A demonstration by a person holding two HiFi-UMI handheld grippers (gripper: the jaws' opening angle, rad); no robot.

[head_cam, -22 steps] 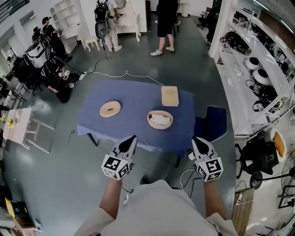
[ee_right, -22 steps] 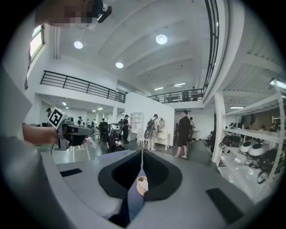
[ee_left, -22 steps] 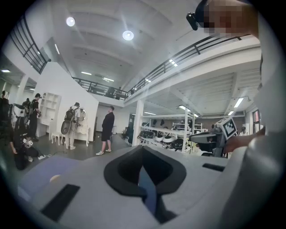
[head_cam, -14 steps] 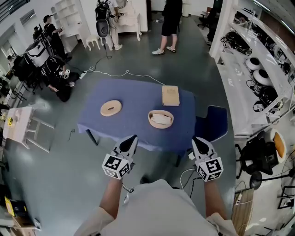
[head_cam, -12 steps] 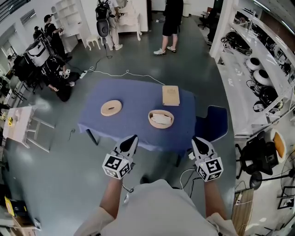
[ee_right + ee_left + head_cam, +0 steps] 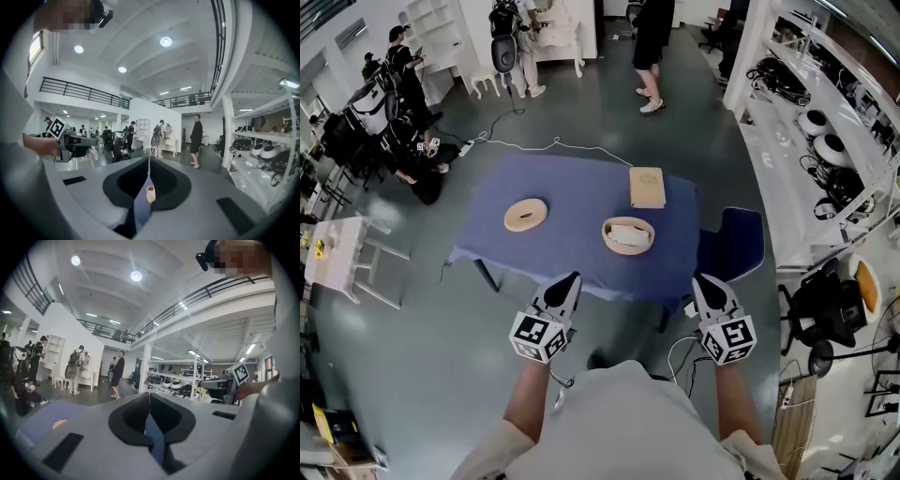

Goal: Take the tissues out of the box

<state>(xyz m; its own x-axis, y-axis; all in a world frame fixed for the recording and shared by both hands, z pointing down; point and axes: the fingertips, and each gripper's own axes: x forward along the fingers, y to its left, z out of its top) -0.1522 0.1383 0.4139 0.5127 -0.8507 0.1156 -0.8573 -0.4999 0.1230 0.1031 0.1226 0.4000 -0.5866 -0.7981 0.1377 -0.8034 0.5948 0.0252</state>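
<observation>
Lying well ahead of both closed, empty fingers (image 6: 564,287): tissues (image 6: 627,234) in box (image 6: 629,252).

The standing person in a black top and shorts (image 6: 653,42) at the far side of the room steps to the right in my head view. My viewpoint drifts a little too: the blue-clothed table (image 6: 572,246), the round wooden tissue box (image 6: 627,248) and the rectangular wooden board (image 6: 646,187) sit slightly higher in frame.
</observation>
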